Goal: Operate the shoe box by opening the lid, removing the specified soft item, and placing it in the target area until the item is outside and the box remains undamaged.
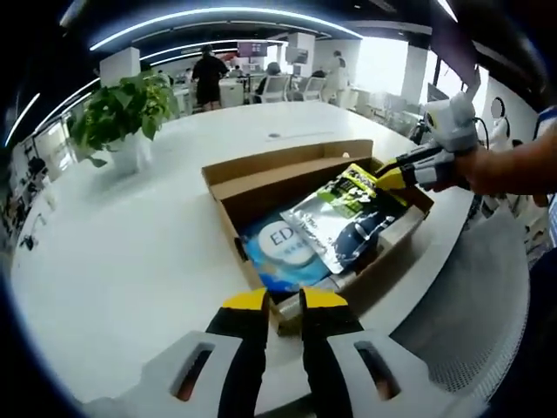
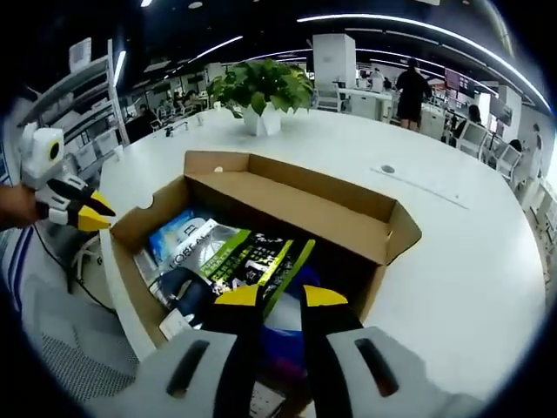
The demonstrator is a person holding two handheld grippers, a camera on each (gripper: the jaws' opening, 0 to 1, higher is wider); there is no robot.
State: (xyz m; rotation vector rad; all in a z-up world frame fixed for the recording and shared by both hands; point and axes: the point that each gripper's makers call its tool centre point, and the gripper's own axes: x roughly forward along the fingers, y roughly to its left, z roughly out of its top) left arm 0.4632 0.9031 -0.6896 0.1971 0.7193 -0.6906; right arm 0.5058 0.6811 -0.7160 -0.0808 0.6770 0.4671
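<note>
An open cardboard shoe box (image 1: pixel 228 187) (image 2: pixel 383 235) lies on a white table, its lid folded back on the far side. Inside are a silver pouch with a green-and-yellow top (image 1: pixel 344 218) (image 2: pixel 248 257) and a blue packet (image 1: pixel 283 248) (image 2: pixel 178 235). My right gripper (image 2: pixel 280 298) (image 1: pixel 390 174) reaches into the box and is shut on the pouch's green end, which is tilted up. My left gripper (image 1: pixel 285 303) (image 2: pixel 103 213) hovers just off the box's corner. Its jaws are narrowly open with nothing between them.
A potted plant (image 1: pixel 126 109) (image 2: pixel 261 87) stands on the table beyond the box. The white table (image 1: pixel 130 261) (image 2: pixel 470 252) curves round, with a grey mesh chair (image 1: pixel 474 305) (image 2: pixel 70 348) by its edge. People and desks are far behind.
</note>
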